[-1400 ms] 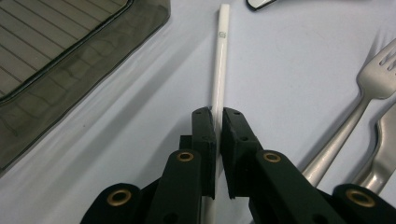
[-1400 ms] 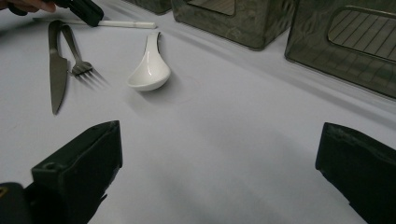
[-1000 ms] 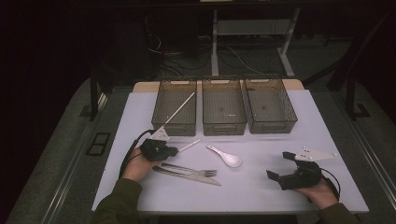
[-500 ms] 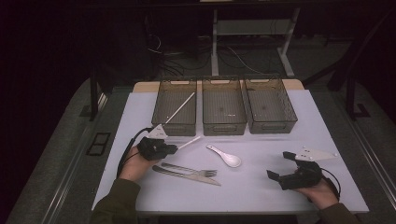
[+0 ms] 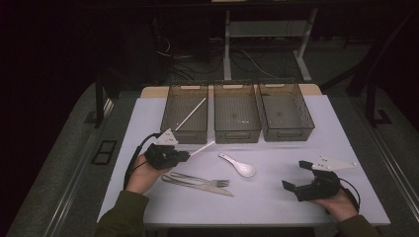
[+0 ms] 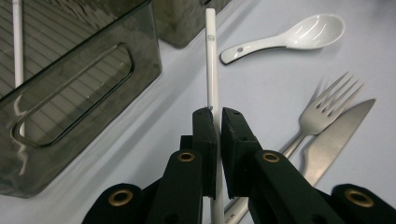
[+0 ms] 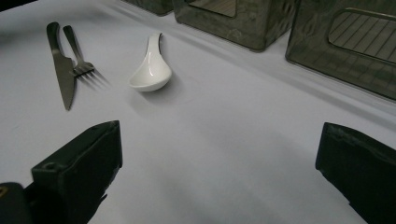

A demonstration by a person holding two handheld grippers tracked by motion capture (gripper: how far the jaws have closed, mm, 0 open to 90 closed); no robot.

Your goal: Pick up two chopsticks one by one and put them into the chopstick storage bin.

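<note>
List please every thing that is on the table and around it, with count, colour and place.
chopstick: 1, white, clamped in the left hand-held gripper, in front of the left bin
second chopstick: 1, white, leaning in the left bin
bins: 3, smoky transparent, in a row at the far side of the table
spoon: 1, white, middle of the table
fork: 1, silver, near the left hand
knife: 1, silver, alongside the fork
table: 1, white top
left hand-held gripper: 1, black, shut on the chopstick
right hand-held gripper: 1, black, open, low over the table's right side
</note>
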